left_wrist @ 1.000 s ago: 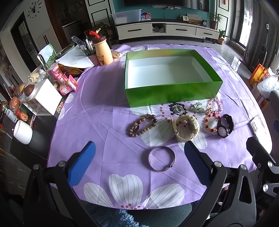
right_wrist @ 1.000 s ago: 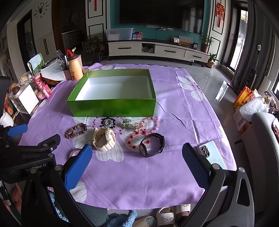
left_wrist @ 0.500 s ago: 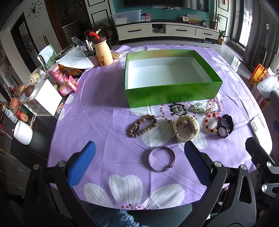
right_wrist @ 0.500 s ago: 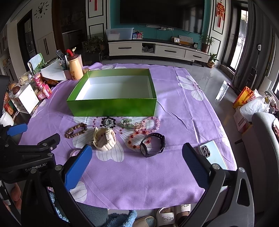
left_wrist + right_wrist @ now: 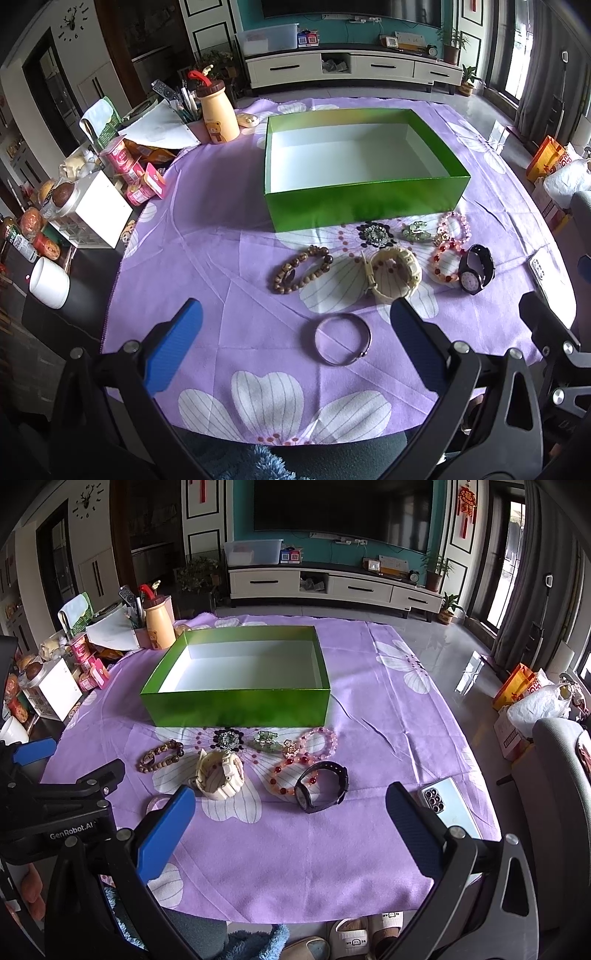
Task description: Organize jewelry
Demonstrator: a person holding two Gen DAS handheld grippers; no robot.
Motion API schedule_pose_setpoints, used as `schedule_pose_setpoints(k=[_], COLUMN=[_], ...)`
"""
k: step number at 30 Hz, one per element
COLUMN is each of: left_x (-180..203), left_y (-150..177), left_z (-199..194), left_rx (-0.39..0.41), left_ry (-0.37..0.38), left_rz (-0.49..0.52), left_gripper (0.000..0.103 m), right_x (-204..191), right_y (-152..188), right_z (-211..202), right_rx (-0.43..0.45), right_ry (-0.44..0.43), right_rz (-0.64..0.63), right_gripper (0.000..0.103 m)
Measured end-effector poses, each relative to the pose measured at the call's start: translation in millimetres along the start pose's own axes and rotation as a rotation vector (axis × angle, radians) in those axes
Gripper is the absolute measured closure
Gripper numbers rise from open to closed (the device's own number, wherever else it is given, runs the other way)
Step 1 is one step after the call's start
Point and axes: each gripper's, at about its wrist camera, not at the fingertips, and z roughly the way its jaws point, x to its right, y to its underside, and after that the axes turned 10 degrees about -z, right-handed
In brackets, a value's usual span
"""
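An empty green box (image 5: pixel 365 212) (image 5: pixel 236 707) with a white inside stands on the purple flowered cloth. In front of it lie a wooden bead bracelet (image 5: pixel 301 268) (image 5: pixel 161 755), a cream watch (image 5: pixel 393 275) (image 5: pixel 219 773), a black brooch (image 5: pixel 376 233), a green trinket (image 5: pixel 416 230), pink bead bracelets (image 5: pixel 452 229) (image 5: pixel 321 740), a red bead bracelet (image 5: pixel 286 773) and a black watch (image 5: pixel 475 273) (image 5: pixel 323 786). A silver bangle (image 5: pixel 342 343) lies nearest me. My left gripper (image 5: pixel 295 321) is open above the bangle. My right gripper (image 5: pixel 290 808) is open near the black watch.
A phone (image 5: pixel 448 808) lies at the cloth's right edge. Left of the cloth are a beige bottle (image 5: pixel 218 114), snack packs (image 5: pixel 133 173), a white box (image 5: pixel 94 210) and a white cup (image 5: pixel 50 282). A chair (image 5: pixel 561 760) and bags stand to the right.
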Motion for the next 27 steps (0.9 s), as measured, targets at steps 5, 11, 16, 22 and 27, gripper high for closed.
schedule_pose_setpoints(k=[5,11,16,22,27], left_x=[0,1,1,-4,-35], left_y=[0,0,0,0,-2], left_z=[0,0,0,8,40], left_rx=[-0.001,0.001,0.001,-0.018,-0.106], left_ry=[0.001,0.001,0.005,0.046,0.176], left_rz=[-0.001,-0.001,-0.001,-0.003,-0.118], left_gripper=[0.002,0.002,0.002,0.002,0.002], right_x=[0,0,0,0,6], right_y=[-1,-1,-1,3,15], right_z=[0,0,-1,7,29], right_rx=[0.001,0.003,0.004,0.005,-0.012], right_ry=[0.000,-0.001,-0.002,-0.028,-0.104], right_rz=[0.001,0.000,0.000,0.007,0.053], right_gripper=[0.001,0.001,0.001,0.001,0.001])
